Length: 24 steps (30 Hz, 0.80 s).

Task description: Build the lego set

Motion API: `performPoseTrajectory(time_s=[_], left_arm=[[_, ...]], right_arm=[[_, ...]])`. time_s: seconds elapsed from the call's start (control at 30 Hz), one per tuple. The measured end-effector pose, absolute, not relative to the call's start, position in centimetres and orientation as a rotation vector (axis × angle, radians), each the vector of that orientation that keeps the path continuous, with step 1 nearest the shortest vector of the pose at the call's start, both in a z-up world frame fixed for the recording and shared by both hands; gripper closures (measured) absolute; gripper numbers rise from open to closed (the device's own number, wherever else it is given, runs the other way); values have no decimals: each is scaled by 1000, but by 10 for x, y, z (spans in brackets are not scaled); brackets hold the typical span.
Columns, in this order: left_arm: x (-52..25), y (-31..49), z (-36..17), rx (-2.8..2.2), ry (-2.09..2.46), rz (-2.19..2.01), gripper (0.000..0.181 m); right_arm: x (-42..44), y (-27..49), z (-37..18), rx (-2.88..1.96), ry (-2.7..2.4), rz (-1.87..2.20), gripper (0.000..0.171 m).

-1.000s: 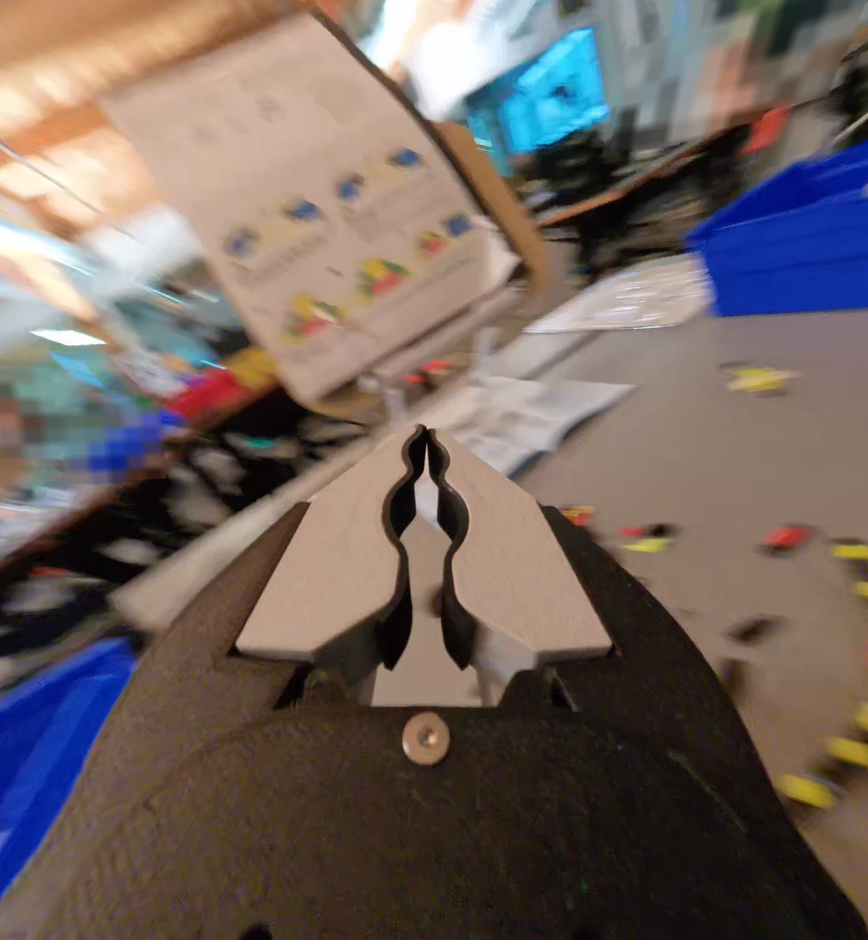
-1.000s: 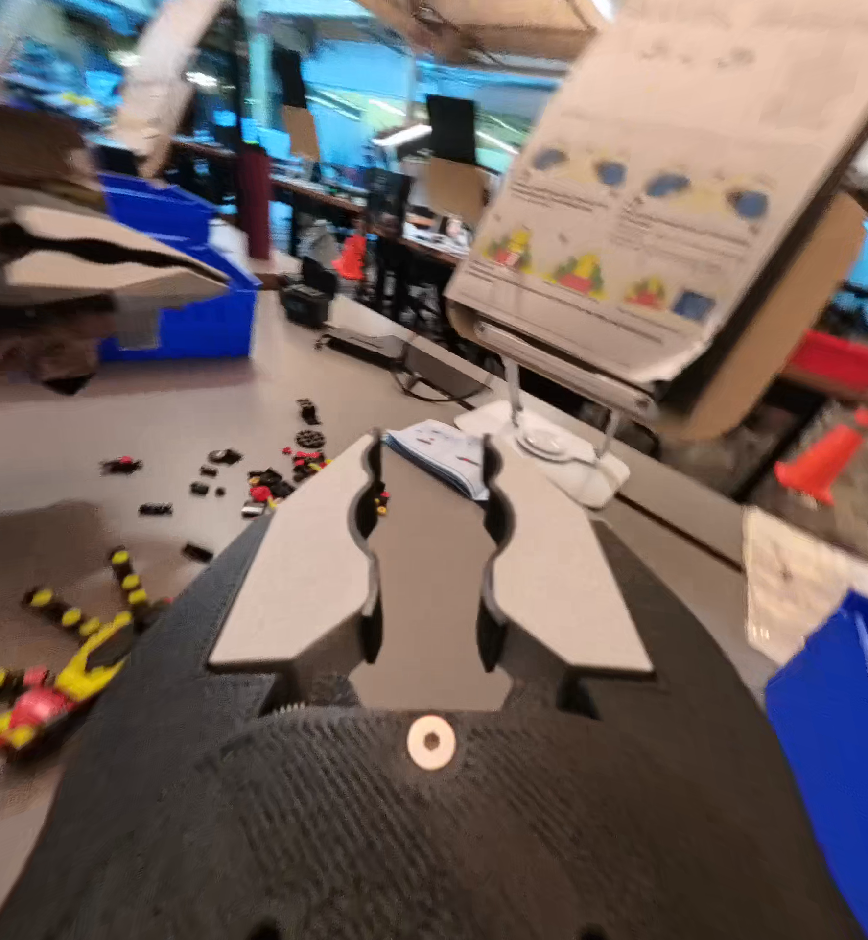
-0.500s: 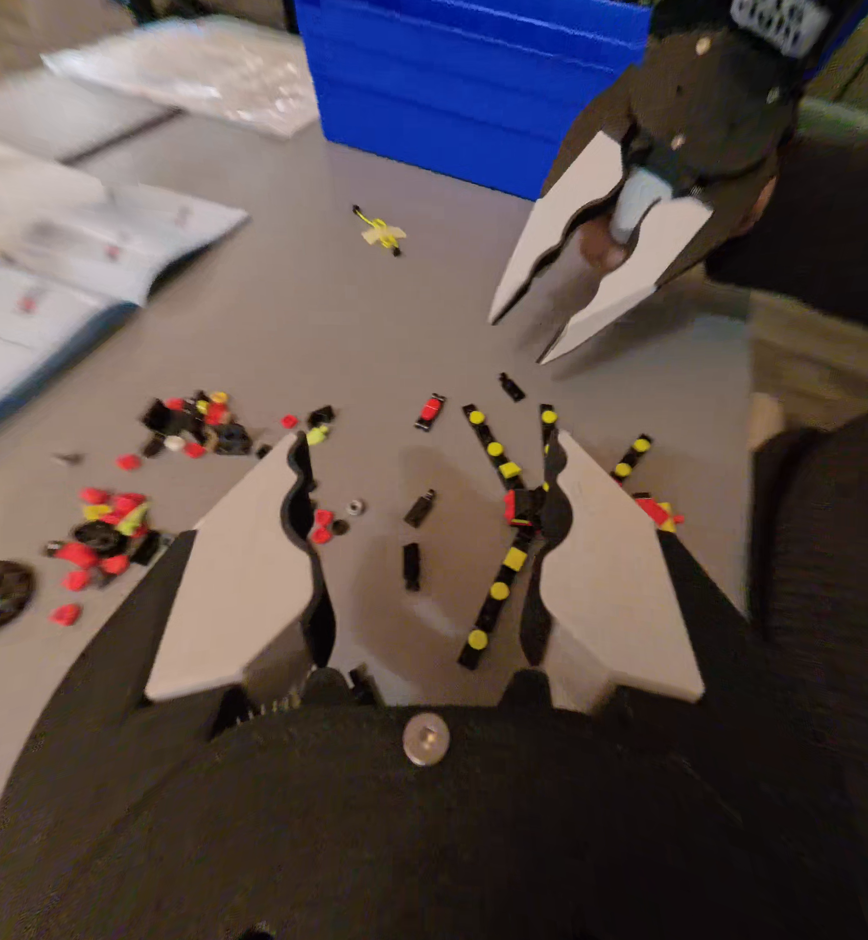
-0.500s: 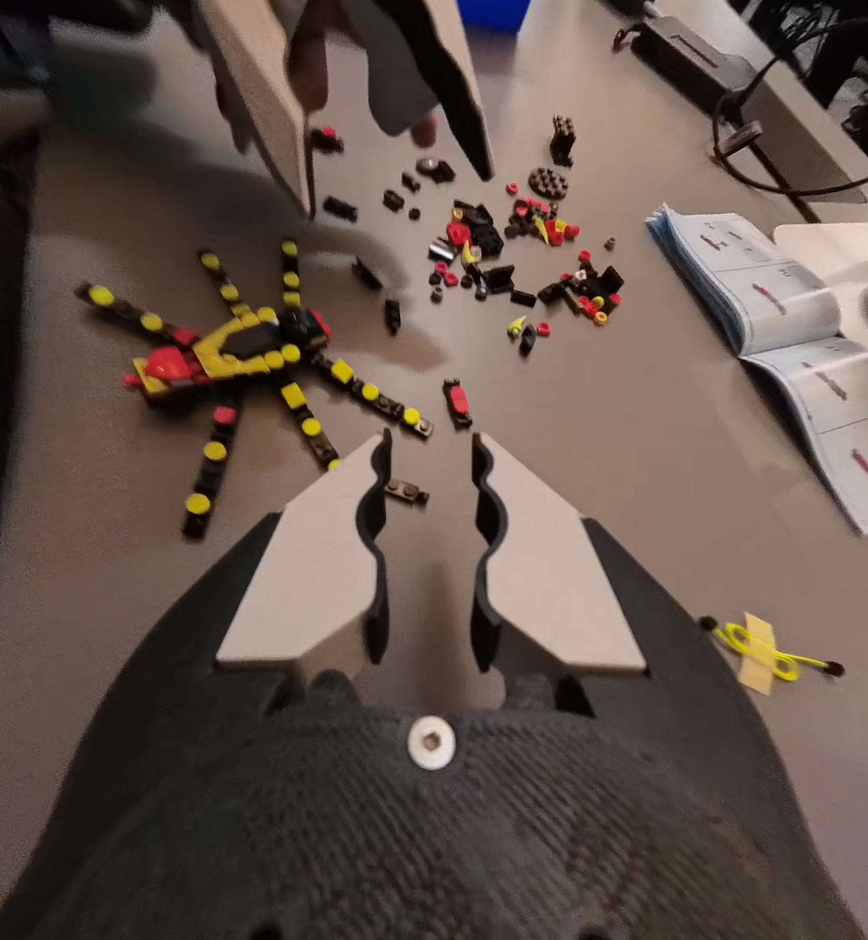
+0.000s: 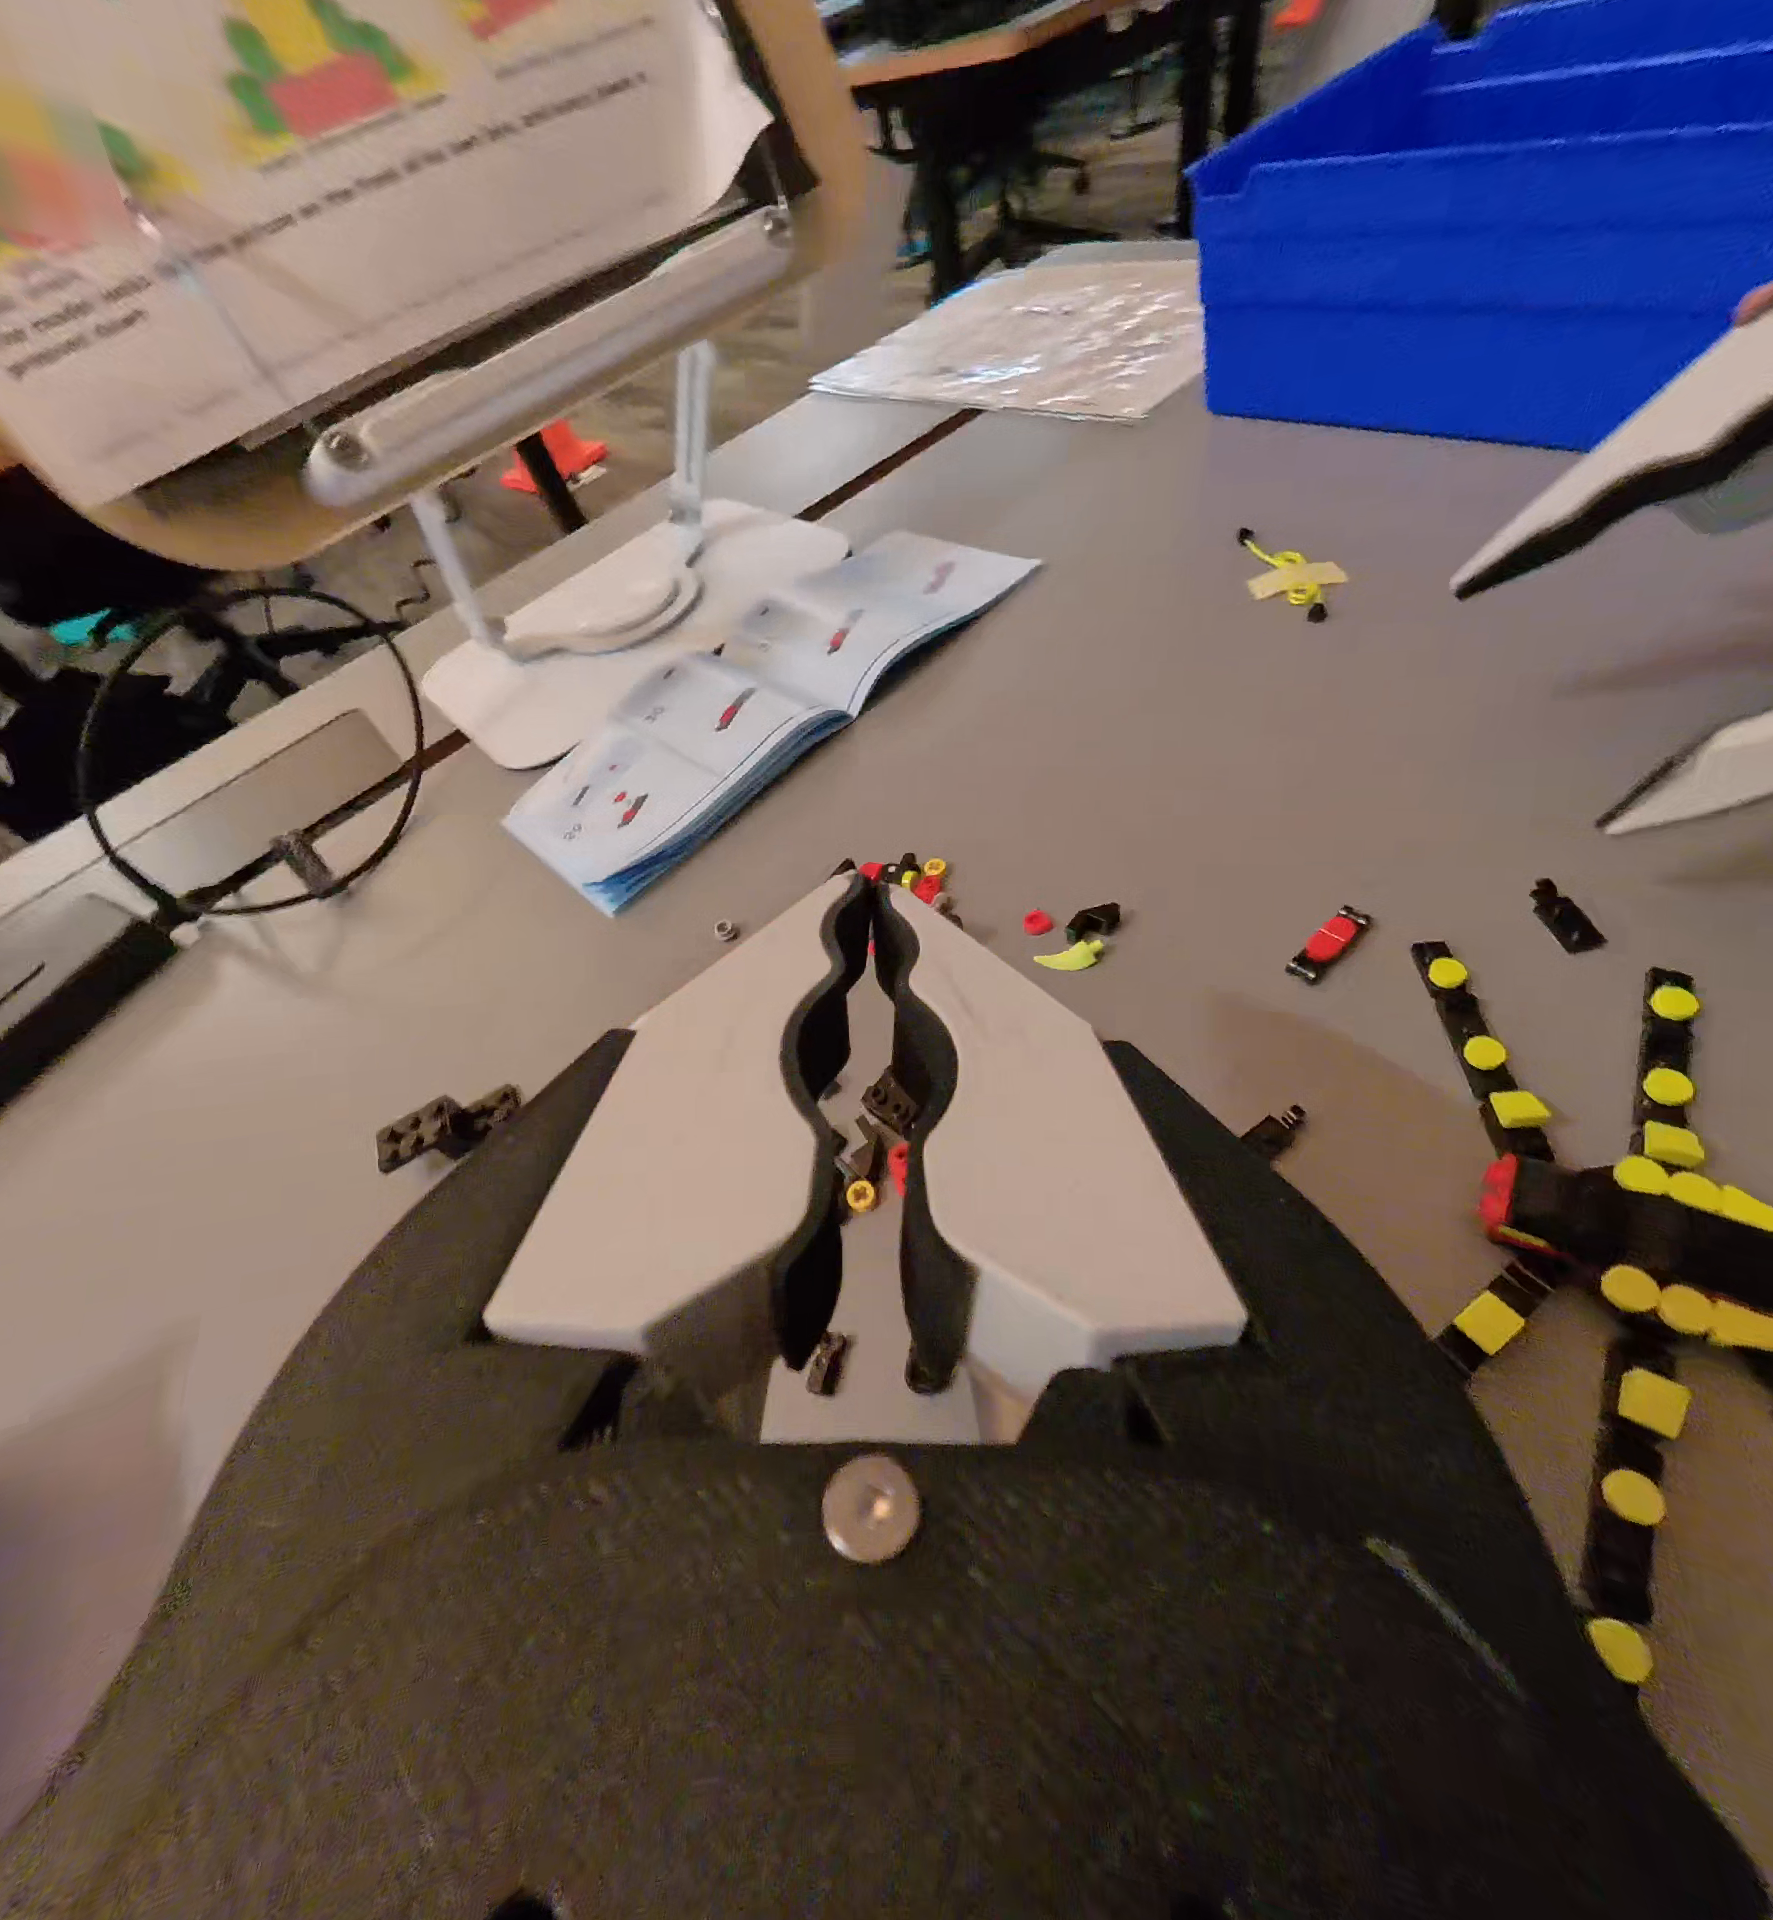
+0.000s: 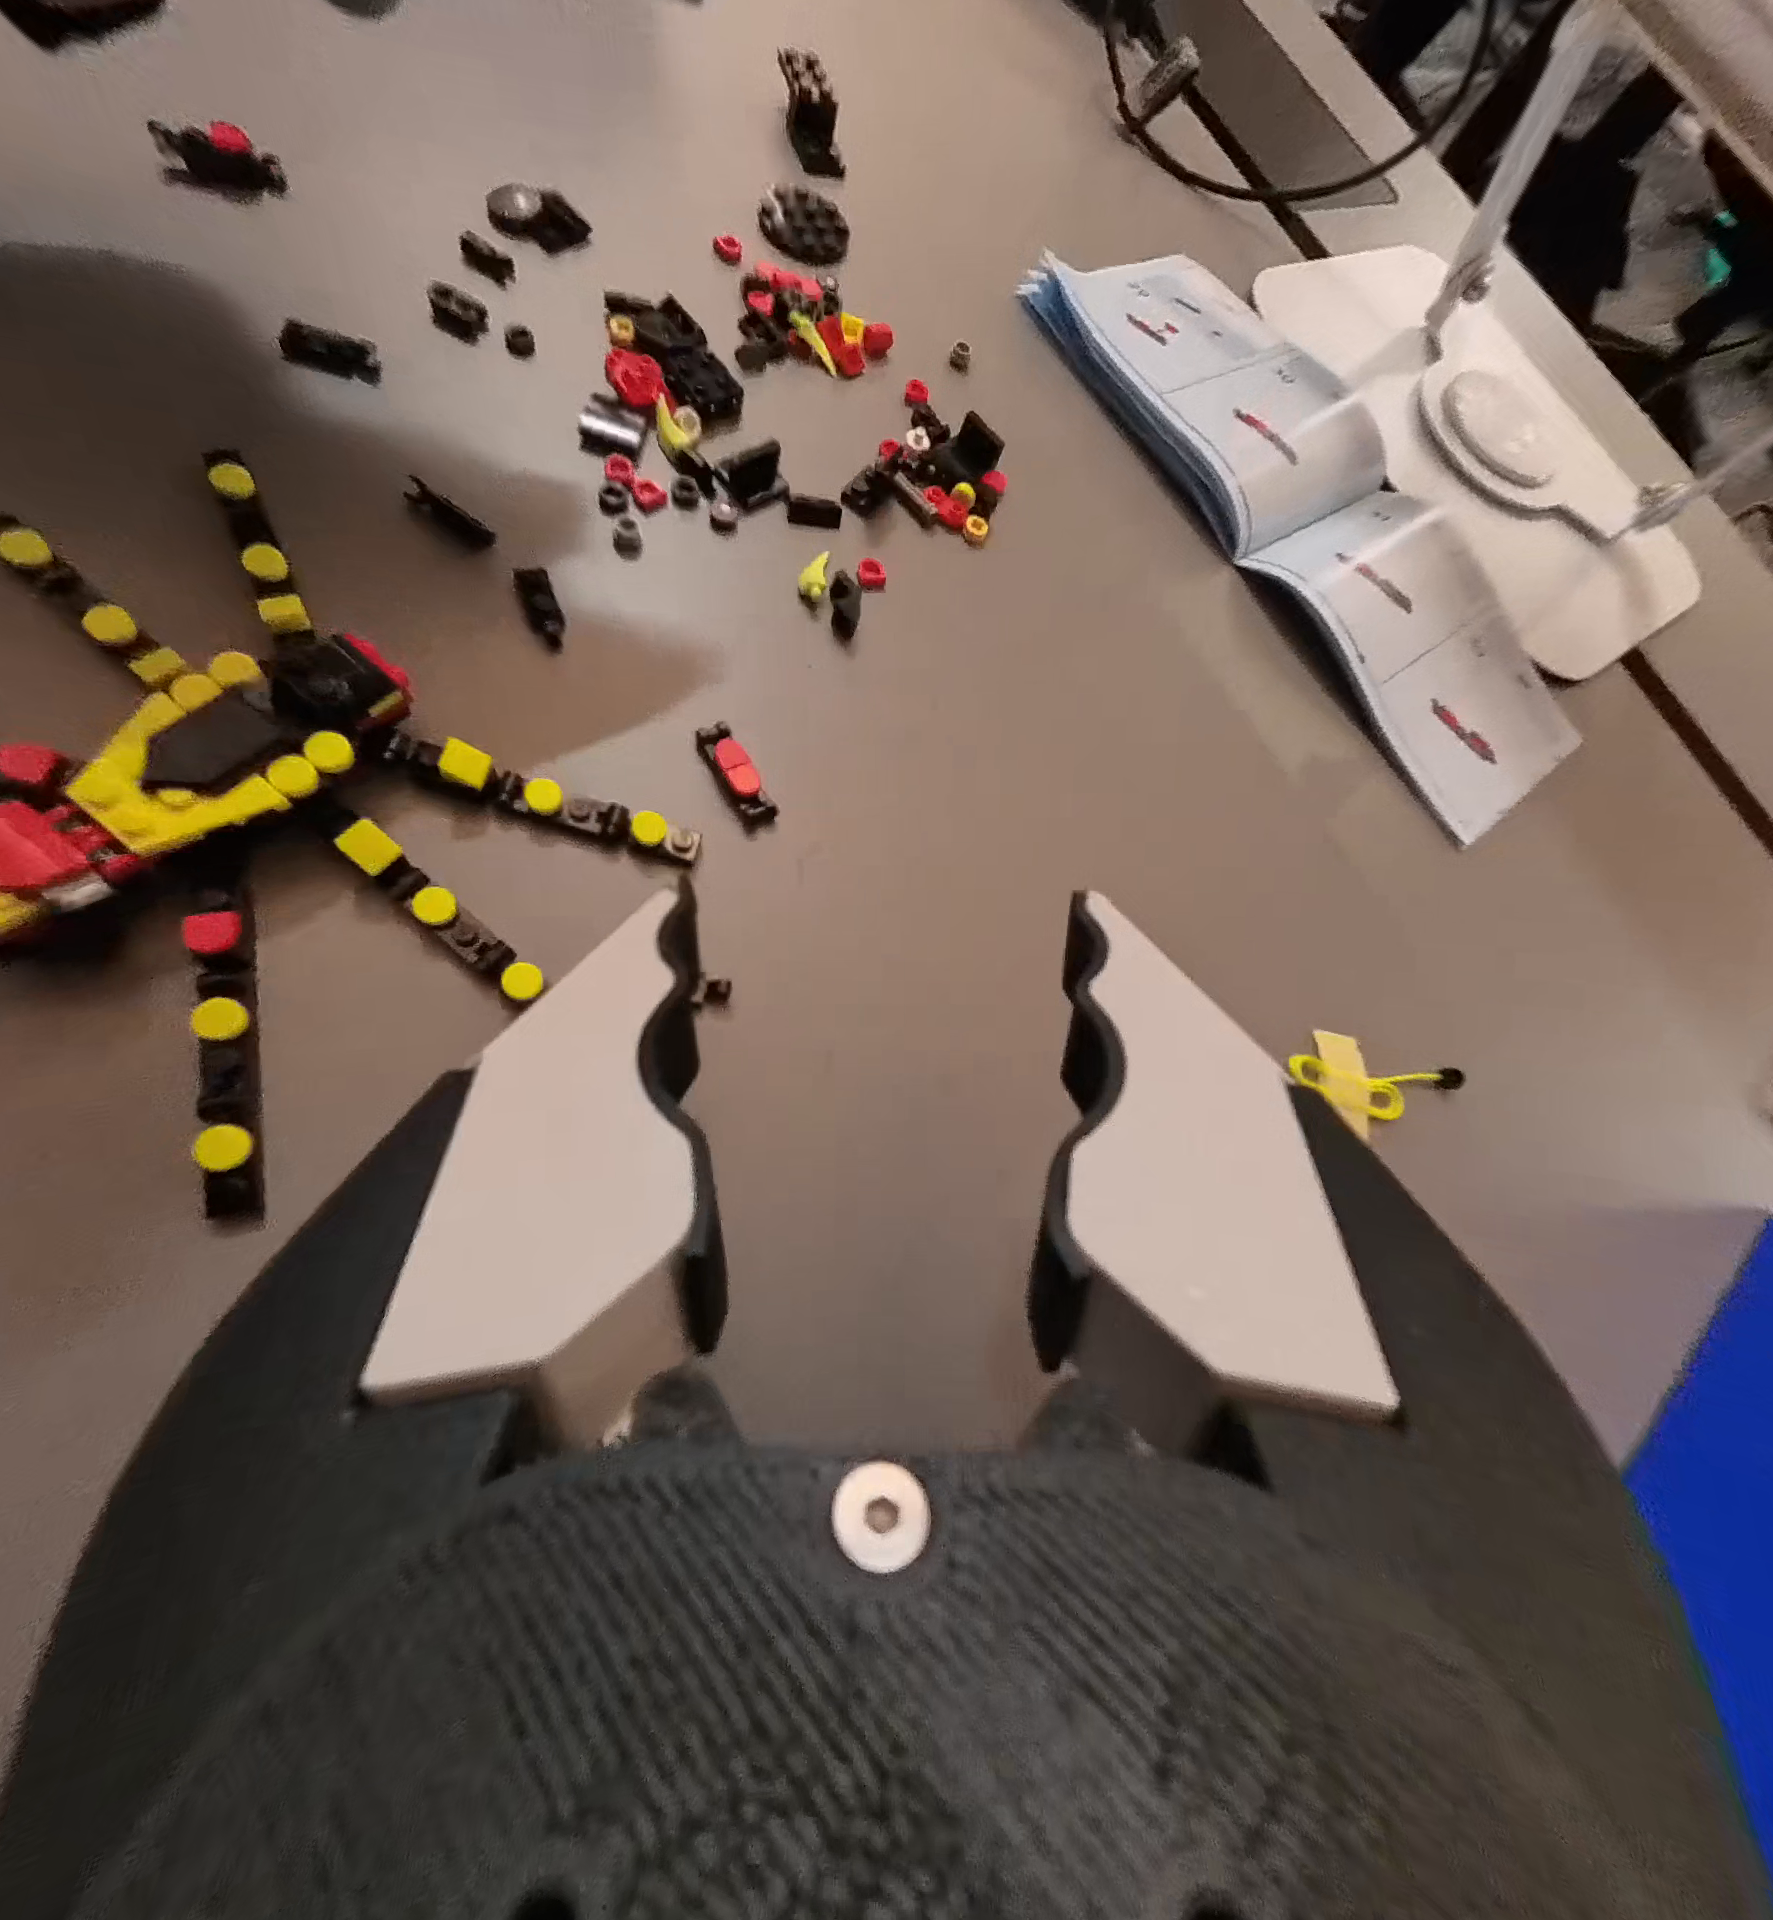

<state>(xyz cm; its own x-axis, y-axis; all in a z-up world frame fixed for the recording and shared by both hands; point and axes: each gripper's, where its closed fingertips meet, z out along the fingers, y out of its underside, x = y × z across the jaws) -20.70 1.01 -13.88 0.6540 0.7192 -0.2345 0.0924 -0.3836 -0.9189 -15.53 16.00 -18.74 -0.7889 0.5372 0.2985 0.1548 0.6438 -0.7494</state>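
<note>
Left gripper [image 5: 869, 894], pressed together and empty, hangs frame-centre over loose bricks [image 6: 788, 416]; right gripper [image 6: 877, 914] spread, apparently ready to pick; spider model [image 6: 207, 769] lies mid-left.

The left wrist view is riding low over the bench [image 5: 1121, 727], facing forward along its own fingers toward a tilted stand at 11 o'clock and a blue bin [image 5: 1505, 239] at 1 o'clock. The right wrist view is sitting higher, tipping steeply down onto the bench [image 6: 913, 748]. Both views are taking in the open booklet [image 5: 757, 707] [image 6: 1308, 520], the spider-like lego model [image 5: 1671, 1247] [image 6: 196, 769], the loose pieces and a yellow cord [image 5: 1292, 577] [image 6: 1365, 1086]. The left view is also catching the other hand-held gripper [image 5: 1547, 707] at 2 o'clock.
</note>
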Motion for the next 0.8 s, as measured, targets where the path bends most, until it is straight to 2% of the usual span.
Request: performPoseTrajectory(time_s=[0.1,0.23,0.27,0.3,0.33,0.37,0.43,0.53,0.57,0.6,0.7,0.8], left_arm=[[-201,10,-149,-1898,-734,693,181],[-188,11,-153,-1842,-866,552,178],[-183,13,-147,-1800,-847,542,160],[-182,11,-140,-1751,-850,573,134],[-182,5,-132,-1703,-864,625,100],[-180,1,-127,-1678,-869,667,81],[-175,-4,-129,-1692,-874,713,82],[-173,-12,-144,-1772,-915,796,73],[-172,-15,-147,-1796,-926,838,70],[-171,-19,-150,-1832,-917,899,77],[-170,-31,-148,-1837,-849,1152,86],[-163,-24,-161,-1946,-736,1145,107]], right_arm=[[-158,173,-197,-481,-2323,824,95],[-167,206,-177,-478,-2038,704,72],[-165,212,-171,-470,-1963,695,65],[-162,214,-170,-449,-1951,681,64],[-158,214,-174,-453,-1978,671,66],[-155,212,-177,-489,-1993,693,62],[-148,205,-183,-573,-2025,773,50],[-140,202,-181,-609,-2028,829,50],[-141,204,-176,-616,-1996,824,44],[-141,205,-171,-626,-1973,833,39],[-136,195,-169,-666,-1991,950,40],[-124,173,-165,-588,-2036,1130,52]])
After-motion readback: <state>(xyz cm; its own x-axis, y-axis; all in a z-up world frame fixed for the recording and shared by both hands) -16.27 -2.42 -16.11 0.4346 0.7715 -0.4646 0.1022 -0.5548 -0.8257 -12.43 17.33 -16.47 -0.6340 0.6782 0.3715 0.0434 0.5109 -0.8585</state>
